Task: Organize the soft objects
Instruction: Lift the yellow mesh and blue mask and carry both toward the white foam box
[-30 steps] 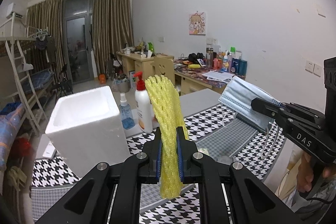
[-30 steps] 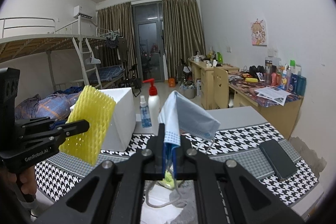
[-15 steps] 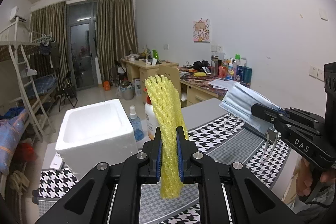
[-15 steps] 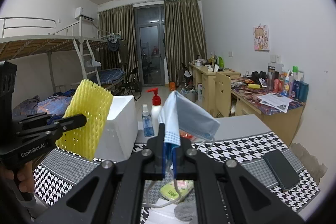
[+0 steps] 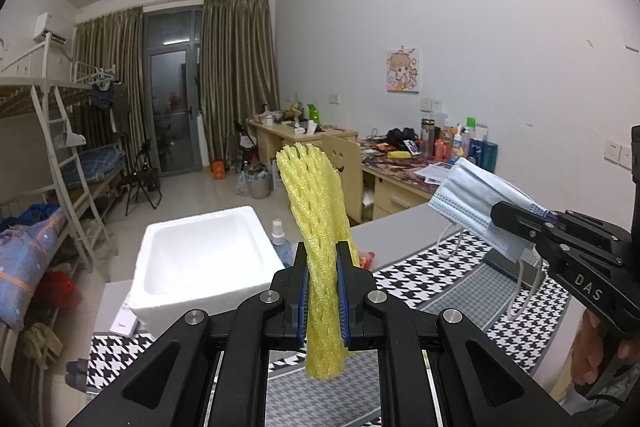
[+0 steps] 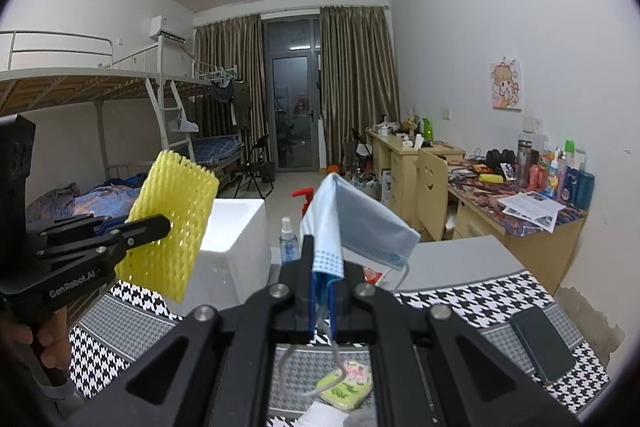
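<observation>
My left gripper (image 5: 322, 291) is shut on a yellow foam fruit net (image 5: 316, 219), held upright in the air above the table. It also shows in the right wrist view (image 6: 172, 231), near the foam box's left side. My right gripper (image 6: 324, 291) is shut on a light blue face mask (image 6: 360, 223), its ear loops hanging down. The mask also shows at the right of the left wrist view (image 5: 476, 203). A white foam box (image 5: 200, 259) stands open on the table, below and left of the net.
The table has a black-and-white houndstooth cloth (image 6: 472, 299). A spray bottle (image 6: 289, 241) and a red pump bottle (image 6: 302, 197) stand behind the box. A black phone (image 6: 540, 343) lies at right. A green packet (image 6: 344, 385) and a grey cloth lie below my right gripper.
Both grippers have risen with their objects still held. The foam box now sits lower in both views, and more of its open top shows.
</observation>
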Motion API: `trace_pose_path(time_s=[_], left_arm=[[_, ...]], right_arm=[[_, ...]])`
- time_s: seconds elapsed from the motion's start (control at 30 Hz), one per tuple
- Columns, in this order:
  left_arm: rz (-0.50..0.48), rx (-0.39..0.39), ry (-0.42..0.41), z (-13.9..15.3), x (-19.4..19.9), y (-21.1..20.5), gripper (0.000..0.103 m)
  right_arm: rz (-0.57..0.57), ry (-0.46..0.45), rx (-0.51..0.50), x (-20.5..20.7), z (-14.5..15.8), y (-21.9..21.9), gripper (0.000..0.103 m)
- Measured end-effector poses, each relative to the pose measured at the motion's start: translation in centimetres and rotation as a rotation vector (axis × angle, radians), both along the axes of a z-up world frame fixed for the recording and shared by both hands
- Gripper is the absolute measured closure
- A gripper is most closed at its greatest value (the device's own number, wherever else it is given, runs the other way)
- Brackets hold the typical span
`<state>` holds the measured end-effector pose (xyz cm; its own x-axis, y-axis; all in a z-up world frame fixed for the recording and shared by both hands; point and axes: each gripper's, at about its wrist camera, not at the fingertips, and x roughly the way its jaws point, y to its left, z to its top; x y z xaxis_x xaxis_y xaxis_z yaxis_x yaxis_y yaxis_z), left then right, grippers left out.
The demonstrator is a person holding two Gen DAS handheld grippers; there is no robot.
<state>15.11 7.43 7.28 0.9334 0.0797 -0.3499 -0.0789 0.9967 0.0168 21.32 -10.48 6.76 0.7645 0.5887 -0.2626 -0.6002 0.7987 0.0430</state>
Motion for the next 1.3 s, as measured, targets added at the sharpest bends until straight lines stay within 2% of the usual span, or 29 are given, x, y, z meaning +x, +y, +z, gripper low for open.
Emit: trace_pose_path(time_s=[0.6,1.3], left_arm=[[0.109,0.015,-0.031,1.5,0.9,2.4,0.090],[0.236,0.032,-0.042,2.0,2.1,5.4,0.090]], right_arm=[[0.037,-0.025,-0.020,1.7,1.4,3.1,0.096],[0.113,-0.061,-0.039,2.0,3.0,8.1,0.096]])
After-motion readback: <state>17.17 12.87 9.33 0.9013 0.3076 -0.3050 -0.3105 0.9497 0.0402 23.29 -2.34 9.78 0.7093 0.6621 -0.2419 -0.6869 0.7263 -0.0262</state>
